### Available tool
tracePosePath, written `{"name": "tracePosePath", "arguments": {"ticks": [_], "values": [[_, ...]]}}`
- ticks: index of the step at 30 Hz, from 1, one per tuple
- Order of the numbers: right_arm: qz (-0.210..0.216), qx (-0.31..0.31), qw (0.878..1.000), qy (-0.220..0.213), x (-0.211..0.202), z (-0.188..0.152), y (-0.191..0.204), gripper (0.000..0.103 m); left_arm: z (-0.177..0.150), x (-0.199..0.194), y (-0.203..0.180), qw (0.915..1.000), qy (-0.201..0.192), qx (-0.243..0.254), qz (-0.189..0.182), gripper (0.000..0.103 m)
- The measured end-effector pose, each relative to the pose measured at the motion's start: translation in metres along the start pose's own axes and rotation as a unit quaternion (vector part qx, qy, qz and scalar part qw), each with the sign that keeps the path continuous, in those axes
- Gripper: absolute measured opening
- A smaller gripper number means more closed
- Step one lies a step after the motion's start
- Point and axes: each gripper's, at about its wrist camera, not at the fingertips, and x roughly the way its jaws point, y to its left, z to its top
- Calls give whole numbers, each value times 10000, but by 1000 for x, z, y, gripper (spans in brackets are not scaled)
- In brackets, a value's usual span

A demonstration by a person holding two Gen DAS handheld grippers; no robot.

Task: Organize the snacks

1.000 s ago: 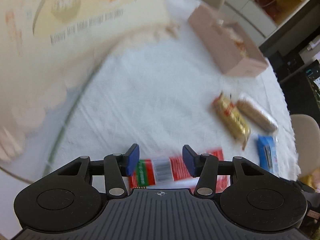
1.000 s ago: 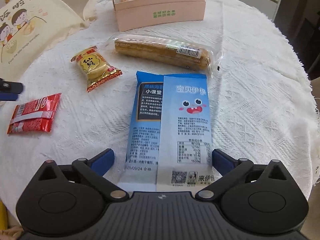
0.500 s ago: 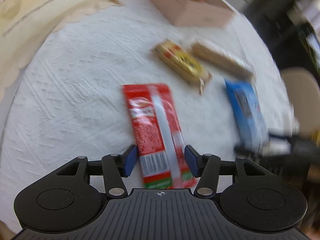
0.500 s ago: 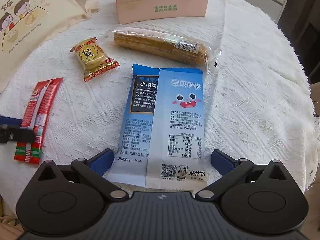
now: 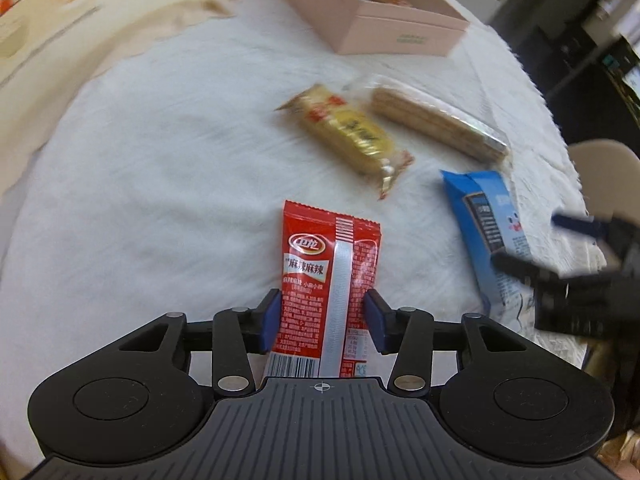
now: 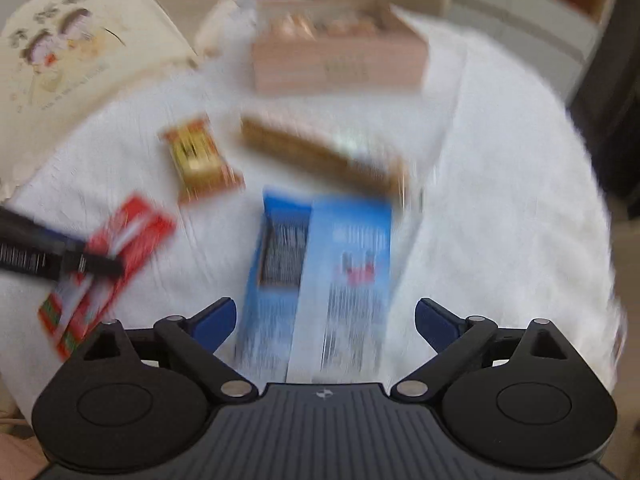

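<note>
A red snack packet (image 5: 328,280) lies between the blue pads of my left gripper (image 5: 322,322), which touch both its long edges; it also shows in the blurred right wrist view (image 6: 116,252). A blue snack packet (image 6: 320,280) lies flat between the wide-open fingers of my right gripper (image 6: 322,324); it also shows in the left wrist view (image 5: 486,224). A gold-wrapped snack (image 5: 348,136) and a clear-wrapped wafer bar (image 5: 436,124) lie beyond. An open pink box (image 5: 372,16) with snacks inside stands at the back.
A white textured cloth (image 5: 160,160) covers the round table. A cream printed bag (image 6: 72,52) lies at the far left. A beige chair (image 5: 604,164) stands past the table's right edge. Dark furniture stands at the far right.
My left gripper has turned and closed in on the red packet, which now lies lengthwise between its pads. My right gripper has stayed open over the blue packet and is moving, blurring its view.
</note>
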Motion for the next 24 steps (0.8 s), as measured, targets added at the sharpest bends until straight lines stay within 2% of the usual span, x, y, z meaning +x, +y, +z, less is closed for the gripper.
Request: {"name": "tracePosePath", "arguments": {"ticks": [1,3,5,7,11,14,15,16,20,24], "values": [[-57,-301,9995,-95,2,8,8,97,-2,-5,2,9999,-34,-97,43,37],[-61,-759,9970,-160,10,20,24,97,-5,-15,7,9995,-109,-283,34,35],[113,-1192,9926,-185,22,33,44,97,-7,-24,9,9991,-223,-350,125,32],[234,-1484,9883,-268,34,45,63,96,-9,-34,10,9985,-342,-379,218,14],[459,-1599,9860,-103,62,68,87,92,-13,-46,15,9975,-456,-519,156,14],[644,-1314,9892,65,76,78,90,68,-15,-49,20,9970,-421,-646,28,14],[731,-1112,9910,111,77,81,87,49,-16,-49,22,9969,-396,-679,-19,14],[800,-918,9925,148,73,77,84,39,-17,-48,23,9968,-377,-700,-40,15],[951,-542,9939,103,51,69,72,38,-17,-43,24,9970,-256,-717,-99,19],[977,-256,9946,257,31,47,54,38,-14,-35,19,9981,-142,-585,-156,20]]}}
